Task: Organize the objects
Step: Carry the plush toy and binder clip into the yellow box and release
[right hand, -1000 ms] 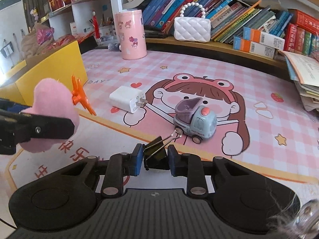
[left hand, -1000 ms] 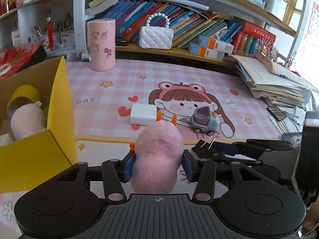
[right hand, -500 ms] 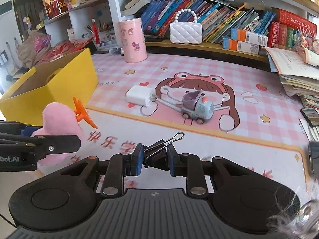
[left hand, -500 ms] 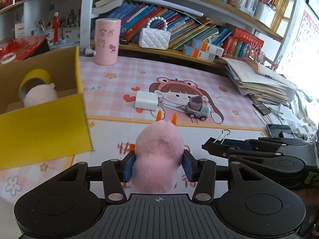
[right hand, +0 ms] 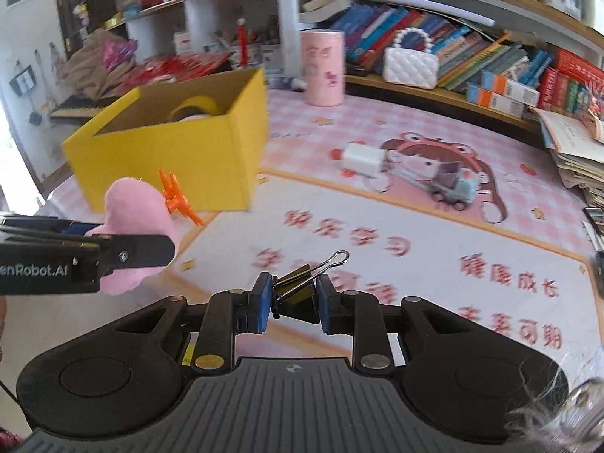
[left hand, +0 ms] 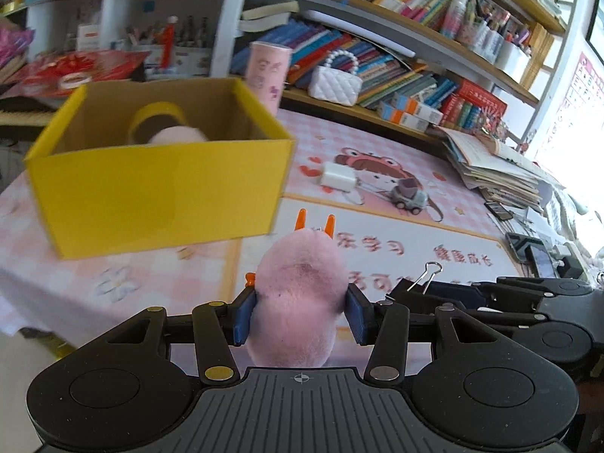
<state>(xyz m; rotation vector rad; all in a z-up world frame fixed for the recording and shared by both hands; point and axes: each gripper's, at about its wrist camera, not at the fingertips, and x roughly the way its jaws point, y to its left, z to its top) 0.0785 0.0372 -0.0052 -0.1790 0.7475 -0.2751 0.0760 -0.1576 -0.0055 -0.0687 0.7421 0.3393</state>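
My left gripper (left hand: 300, 311) is shut on a pink plush toy (left hand: 300, 294) with orange plastic feet, held above the mat; the toy also shows in the right wrist view (right hand: 130, 226). My right gripper (right hand: 294, 300) is shut on a black binder clip (right hand: 298, 290) with silver handles; the clip also shows in the left wrist view (left hand: 413, 288), right of the plush. A yellow cardboard box (left hand: 158, 185) stands ahead to the left, open on top. It holds a yellow tape roll (left hand: 156, 117) and a pink plush (left hand: 175, 136). The box also shows in the right wrist view (right hand: 170, 158).
A white charger (left hand: 338, 179) and a small grey toy truck (left hand: 409, 198) lie on the pink cartoon mat (left hand: 415, 238). A pink cylinder (right hand: 322, 71) and a white quilted purse (right hand: 409, 66) stand by the bookshelf. Stacked papers (left hand: 494, 168) and phones (left hand: 528, 247) lie at the right.
Both grippers have pulled back and swung left with their objects still held. The yellow box now sits nearer the middle of both views; the charger and truck look farther away.
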